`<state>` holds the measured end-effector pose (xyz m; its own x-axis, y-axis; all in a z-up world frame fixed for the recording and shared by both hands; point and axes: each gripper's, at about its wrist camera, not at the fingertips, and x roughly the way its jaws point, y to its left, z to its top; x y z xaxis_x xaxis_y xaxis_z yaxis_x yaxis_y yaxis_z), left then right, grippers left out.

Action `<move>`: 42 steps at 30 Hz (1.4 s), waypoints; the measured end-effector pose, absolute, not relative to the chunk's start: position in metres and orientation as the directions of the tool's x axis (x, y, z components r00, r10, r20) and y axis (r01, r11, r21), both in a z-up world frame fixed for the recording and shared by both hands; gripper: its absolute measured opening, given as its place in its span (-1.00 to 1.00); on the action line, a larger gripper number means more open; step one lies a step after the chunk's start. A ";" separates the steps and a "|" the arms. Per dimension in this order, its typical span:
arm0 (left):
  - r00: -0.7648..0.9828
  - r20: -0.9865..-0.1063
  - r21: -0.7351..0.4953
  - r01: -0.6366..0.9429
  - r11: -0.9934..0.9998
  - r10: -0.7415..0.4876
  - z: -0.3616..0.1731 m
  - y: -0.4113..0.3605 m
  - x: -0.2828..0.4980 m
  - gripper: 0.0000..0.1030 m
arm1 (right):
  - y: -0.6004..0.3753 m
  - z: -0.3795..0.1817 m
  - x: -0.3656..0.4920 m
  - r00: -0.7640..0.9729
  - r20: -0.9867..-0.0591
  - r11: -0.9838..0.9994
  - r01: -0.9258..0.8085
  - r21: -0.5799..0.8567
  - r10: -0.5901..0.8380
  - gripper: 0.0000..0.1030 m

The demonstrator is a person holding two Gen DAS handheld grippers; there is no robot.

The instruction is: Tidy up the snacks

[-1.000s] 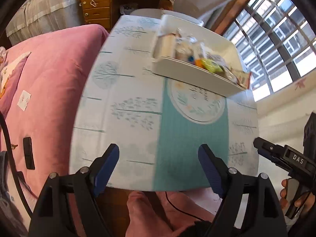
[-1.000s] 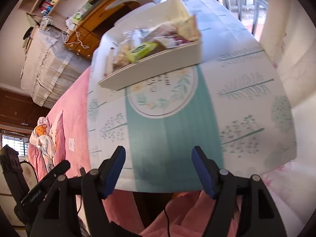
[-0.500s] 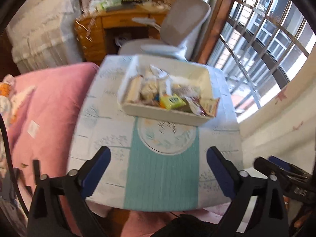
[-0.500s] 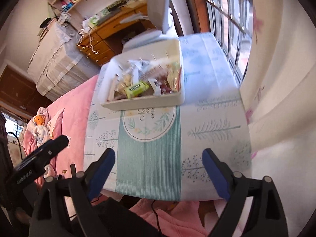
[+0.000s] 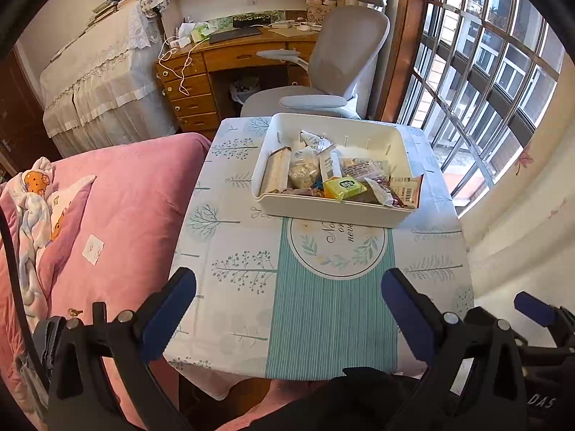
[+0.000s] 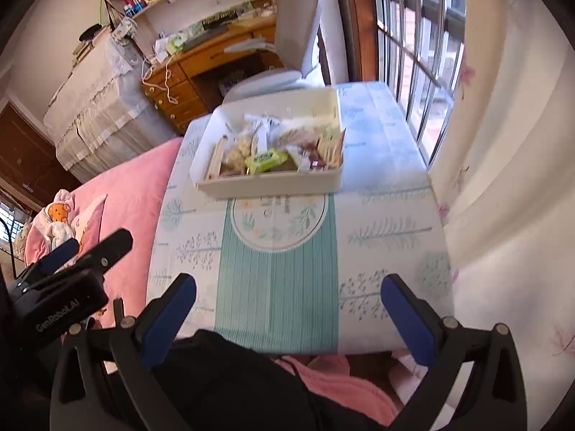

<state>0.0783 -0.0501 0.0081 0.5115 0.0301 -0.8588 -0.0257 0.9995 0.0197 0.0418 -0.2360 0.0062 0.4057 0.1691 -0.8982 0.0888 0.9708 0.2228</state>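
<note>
A white plastic bin (image 5: 330, 212) stands on the far half of a small table (image 5: 251, 244) and holds several wrapped snacks, among them a yellow-green packet (image 5: 343, 186) and a tan bar (image 5: 276, 170). The bin also shows in the right wrist view (image 6: 273, 183) with the yellow-green packet (image 6: 266, 159). My left gripper (image 5: 287, 301) is open and empty, held back above the table's near edge. My right gripper (image 6: 287, 301) is open and empty, also near the front edge. Each gripper shows at the edge of the other's view.
A pink bed (image 5: 118, 197) with a soft toy (image 5: 34, 186) lies left of the table. A grey office chair (image 5: 334, 72) and a wooden desk (image 5: 230, 61) stand behind it. A barred window (image 5: 485, 72) and a curtain (image 6: 503, 143) are on the right.
Both grippers have pulled back and up from the table, so the bin looks smaller and farther away. Both jaws have stayed open.
</note>
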 end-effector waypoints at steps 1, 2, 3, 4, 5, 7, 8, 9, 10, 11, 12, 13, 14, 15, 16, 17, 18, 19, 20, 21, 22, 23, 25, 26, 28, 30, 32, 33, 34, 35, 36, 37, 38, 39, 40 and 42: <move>0.514 -0.857 0.022 -0.027 0.999 0.032 0.008 -0.049 0.077 0.99 | -0.233 0.006 0.041 0.405 -0.898 0.971 0.087 0.223 0.170 1.00; 0.517 -0.855 0.023 -0.031 0.999 0.036 0.009 -0.046 0.075 0.99 | -0.230 0.006 0.040 0.409 -0.897 0.971 0.084 0.223 0.170 1.00; 0.520 -0.853 0.025 -0.035 0.999 0.039 0.010 -0.045 0.074 0.99 | -0.226 0.007 0.039 0.412 -0.895 0.972 0.080 0.221 0.170 1.00; 0.523 -0.851 0.028 -0.037 0.999 0.043 0.010 -0.043 0.073 0.99 | -0.223 0.009 0.039 0.415 -0.894 0.973 0.074 0.217 0.168 1.00; 0.526 -0.849 0.033 -0.038 0.999 0.048 0.011 -0.042 0.072 0.99 | -0.219 0.009 0.038 0.418 -0.893 0.975 0.065 0.214 0.168 1.00; 0.530 -0.846 0.046 -0.036 0.998 0.058 0.012 -0.041 0.070 0.99 | -0.212 0.009 0.037 0.420 -0.892 0.977 0.052 0.207 0.167 1.00; 0.532 -0.844 0.049 -0.037 0.998 0.062 0.012 -0.040 0.070 0.99 | -0.210 0.009 0.037 0.419 -0.892 0.978 0.048 0.205 0.167 1.00; 0.533 -0.844 0.046 -0.039 0.998 0.060 0.012 -0.037 0.069 0.99 | -0.208 0.009 0.036 0.420 -0.892 0.978 0.049 0.204 0.165 1.00; 0.533 -0.844 0.045 -0.039 0.998 0.059 0.012 -0.036 0.070 0.99 | -0.207 0.009 0.036 0.421 -0.892 0.978 0.050 0.205 0.165 1.00; 0.533 -0.844 0.044 -0.040 0.998 0.058 0.012 -0.035 0.069 0.99 | -0.207 0.010 0.036 0.420 -0.892 0.978 0.050 0.205 0.166 1.00; 0.533 -0.844 0.044 -0.041 0.998 0.059 0.012 -0.033 0.070 0.99 | -0.206 0.009 0.036 0.419 -0.893 0.978 0.049 0.205 0.166 1.00; 0.534 -0.844 0.042 -0.041 0.998 0.058 0.012 -0.032 0.070 0.99 | -0.205 0.010 0.036 0.418 -0.893 0.978 0.048 0.205 0.167 1.00; 0.534 -0.844 0.041 -0.040 0.998 0.056 0.012 -0.032 0.070 0.99 | -0.205 0.010 0.036 0.418 -0.893 0.978 0.048 0.204 0.166 1.00; 0.535 -0.843 0.039 -0.039 0.998 0.054 0.012 -0.031 0.070 0.99 | -0.207 0.010 0.036 0.420 -0.892 0.978 0.048 0.204 0.166 1.00; 0.536 -0.843 0.039 -0.038 0.999 0.053 0.012 -0.030 0.071 0.99 | -0.207 0.010 0.036 0.421 -0.892 0.978 0.048 0.204 0.165 1.00; 0.537 -0.842 0.038 -0.037 0.999 0.052 0.012 -0.030 0.071 0.99 | -0.205 0.010 0.036 0.422 -0.892 0.978 0.049 0.203 0.164 1.00; 0.537 -0.842 0.037 -0.036 0.999 0.050 0.012 -0.030 0.071 0.99 | -0.207 0.010 0.036 0.420 -0.892 0.978 0.048 0.204 0.166 1.00; 0.536 -0.843 0.034 -0.035 0.999 0.048 0.012 -0.030 0.072 0.99 | -0.207 0.010 0.037 0.419 -0.893 0.978 0.048 0.204 0.166 1.00; 0.535 -0.844 0.032 -0.035 0.999 0.045 0.011 -0.030 0.073 0.99 | -0.206 0.010 0.037 0.418 -0.893 0.978 0.049 0.205 0.166 1.00; 0.534 -0.844 0.030 -0.035 0.999 0.044 0.010 -0.030 0.073 0.99 | -0.207 0.010 0.037 0.417 -0.894 0.978 0.048 0.203 0.165 1.00; 0.533 -0.845 0.028 -0.032 0.999 0.041 0.009 -0.030 0.074 0.99 | -0.205 0.010 0.036 0.415 -0.895 0.978 0.051 0.203 0.164 1.00; 0.532 -0.846 0.025 -0.031 0.999 0.037 0.009 -0.030 0.075 0.99 | -0.204 0.010 0.036 0.414 -0.895 0.978 0.055 0.203 0.163 1.00; 0.531 -0.847 0.021 -0.030 0.999 0.034 0.008 -0.031 0.076 0.99 | -0.203 0.010 0.036 0.415 -0.895 0.977 0.057 0.204 0.163 1.00; 0.531 -0.847 0.020 -0.031 0.999 0.033 0.008 -0.032 0.076 0.99 | -0.200 0.010 0.036 0.414 -0.896 0.977 0.058 0.204 0.162 1.00; 0.529 -0.848 0.018 -0.030 0.999 0.031 0.007 -0.033 0.078 0.99 | -0.201 0.010 0.036 0.413 -0.896 0.977 0.058 0.204 0.163 1.00; 0.525 -0.850 0.018 -0.031 0.999 0.031 0.007 -0.034 0.079 0.99 | -0.203 0.010 0.036 0.413 -0.896 0.978 0.057 0.203 0.162 1.00; 0.523 -0.852 0.018 -0.032 0.999 0.032 0.006 -0.035 0.079 0.99 | -0.200 0.011 0.037 0.410 -0.898 0.978 0.058 0.202 0.161 1.00; 0.523 -0.852 0.018 -0.032 0.999 0.032 0.006 -0.035 0.079 0.99 | -0.202 0.010 0.037 0.410 -0.898 0.977 0.059 0.203 0.162 1.00; 0.522 -0.852 0.019 -0.033 0.999 0.033 0.006 -0.035 0.080 0.99 | -0.202 0.010 0.037 0.410 -0.898 0.977 0.059 0.203 0.162 1.00; 0.523 -0.852 0.018 -0.032 0.999 0.032 0.006 -0.035 0.079 0.99 | -0.200 0.010 0.037 0.408 -0.898 0.977 0.059 0.205 0.164 1.00; 0.523 -0.852 0.018 -0.032 0.999 0.032 0.006 -0.035 0.080 0.99 | -0.203 0.010 0.038 0.409 -0.898 0.977 0.059 0.205 0.164 1.00; 0.522 -0.852 0.019 -0.032 0.999 0.033 0.006 -0.035 0.080 0.99 | -0.203 0.009 0.038 0.407 -0.898 0.976 0.060 0.209 0.167 1.00; 0.523 -0.852 0.018 -0.032 0.999 0.032 0.006 -0.035 0.080 0.99 | -0.202 0.008 0.038 0.404 -0.899 0.976 0.060 0.212 0.170 1.00; 0.521 -0.853 0.017 -0.034 0.999 0.033 0.005 -0.035 0.080 0.99 | -0.202 0.007 0.038 0.402 -0.899 0.975 0.060 0.214 0.172 1.00; 0.520 -0.853 0.017 -0.035 0.999 0.033 0.005 -0.035 0.080 0.99 | -0.204 0.005 0.038 0.401 -0.900 0.975 0.060 0.215 0.173 1.00; 0.519 -0.854 0.016 -0.039 0.999 0.034 0.002 -0.036 0.081 0.99 | -0.204 0.006 0.039 0.401 -0.900 0.975 0.060 0.214 0.173 1.00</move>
<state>0.0809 -0.0362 0.0024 0.5187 0.0345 -0.8543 -0.0393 0.9991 0.0165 0.0390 -0.2038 0.0056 0.4013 0.1728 -0.8995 0.0599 0.9750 0.2140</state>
